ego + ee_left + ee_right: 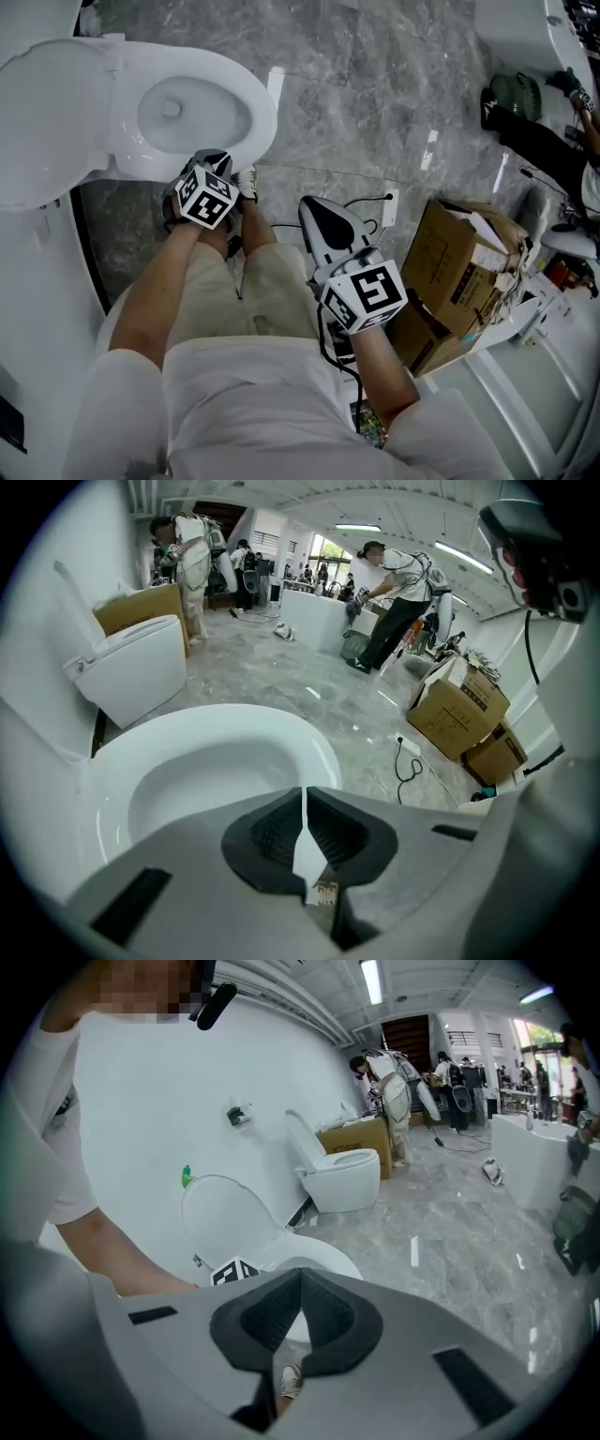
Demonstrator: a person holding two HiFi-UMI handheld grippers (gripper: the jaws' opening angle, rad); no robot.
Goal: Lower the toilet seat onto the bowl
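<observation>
The white toilet (178, 112) stands at the upper left of the head view. Its seat (258, 117) looks to lie flat on the bowl rim, while the lid (42, 122) stands raised at the far left. My left gripper (220, 161) hovers just off the bowl's front rim, shut with nothing between its jaws. In the left gripper view the bowl (206, 771) fills the space beyond the closed left gripper (305, 794). My right gripper (314, 204) hangs over the floor to the right of the toilet, shut and empty. The right gripper (300, 1274) view shows the upright lid (230, 1218).
Cardboard boxes (459, 272) sit on the marble floor at the right, with a power strip and cable (389, 206) beside them. A second toilet (141, 667) stands farther back by a wall. Several people (394, 602) work in the background. My shoe (247, 180) is near the bowl.
</observation>
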